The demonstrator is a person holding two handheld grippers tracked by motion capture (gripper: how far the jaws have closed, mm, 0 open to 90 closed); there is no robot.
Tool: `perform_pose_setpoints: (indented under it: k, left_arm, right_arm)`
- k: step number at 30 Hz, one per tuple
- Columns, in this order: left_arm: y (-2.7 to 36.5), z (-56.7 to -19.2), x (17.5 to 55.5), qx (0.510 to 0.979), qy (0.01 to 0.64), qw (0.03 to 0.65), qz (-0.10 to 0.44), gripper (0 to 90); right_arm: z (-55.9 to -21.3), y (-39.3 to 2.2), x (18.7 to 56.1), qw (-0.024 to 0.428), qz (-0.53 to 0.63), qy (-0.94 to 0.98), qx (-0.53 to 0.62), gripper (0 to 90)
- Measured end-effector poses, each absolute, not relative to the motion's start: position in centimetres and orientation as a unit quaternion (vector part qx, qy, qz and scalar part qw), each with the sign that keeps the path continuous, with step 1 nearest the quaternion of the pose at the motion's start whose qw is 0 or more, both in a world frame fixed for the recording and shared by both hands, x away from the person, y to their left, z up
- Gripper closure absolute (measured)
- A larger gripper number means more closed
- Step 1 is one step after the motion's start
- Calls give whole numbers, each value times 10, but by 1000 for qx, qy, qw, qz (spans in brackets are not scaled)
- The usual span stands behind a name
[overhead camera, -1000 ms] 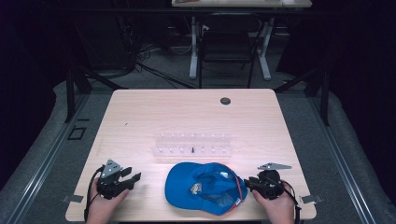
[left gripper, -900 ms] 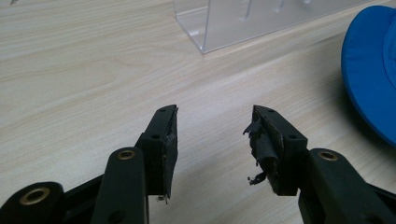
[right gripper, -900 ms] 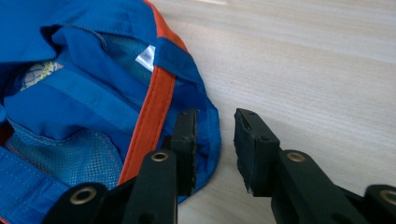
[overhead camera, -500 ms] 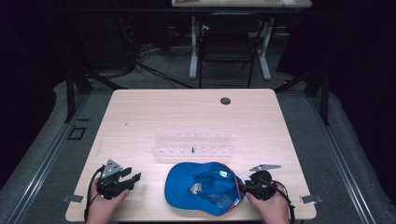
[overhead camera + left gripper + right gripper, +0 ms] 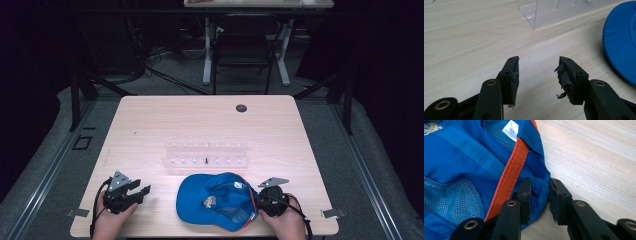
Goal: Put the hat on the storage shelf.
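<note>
Two black jaws on the right gripper (image 5: 540, 195), just been closing in, straddling the back edge of the blue cap (image 5: 461, 157). Cloth between the pads but not really pinched yet, so calling that loose for now. All of that at the lower middle of the right gripper view, right beside the orange band (image 5: 511, 172) sewn along the inside. Left gripper (image 5: 539, 75) parked with jaws spread wide over bare table (image 5: 474, 37), nothing in them, ragged padding on one side.

Cap-wise: upside down at the lower middle of the high view, inside facing up, just below the clear rack (image 5: 206, 154). Looks light as anything and floppy. Thin cloth plus mesh panels (image 5: 449, 195), so expect sagging and folding once lifted by one edge. Not fragile, probably not slippery either.

Best bet for a grip: the hemmed rim with that orange band, thickest bit around and least likely to slide out. Would skip the mesh (snaggy on those ragged pads) and the little white label (image 5: 510, 130). Brim (image 5: 621, 37) probably stiffer, decent spot for the other gripper if needed.
</note>
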State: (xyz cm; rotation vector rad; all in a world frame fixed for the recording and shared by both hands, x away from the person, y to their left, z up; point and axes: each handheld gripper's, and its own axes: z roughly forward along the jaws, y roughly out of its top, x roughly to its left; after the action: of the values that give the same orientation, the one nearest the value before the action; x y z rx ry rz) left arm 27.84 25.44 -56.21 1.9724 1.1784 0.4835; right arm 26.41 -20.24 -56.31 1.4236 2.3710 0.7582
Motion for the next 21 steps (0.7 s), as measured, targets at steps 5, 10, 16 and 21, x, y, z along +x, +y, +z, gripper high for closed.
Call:
perform_pose_setpoints:
  k: [5, 10, 16, 21]
  left_arm:
    - [254, -562, 278, 776, 463, 385, 190, 517]
    - [254, -562, 279, 777, 461, 384, 190, 518]
    - [255, -562, 279, 777, 462, 384, 191, 518]
    - [255, -561, 278, 775, 463, 384, 193, 519]
  right_arm:
    - [-564, -202, 263, 126, 272, 821, 485, 839]
    - [-563, -201, 264, 117, 271, 817, 495, 891]
    - [-562, -205, 267, 100, 275, 806, 515, 899]
    - [-558, -209, 267, 93, 280, 798, 525, 900]
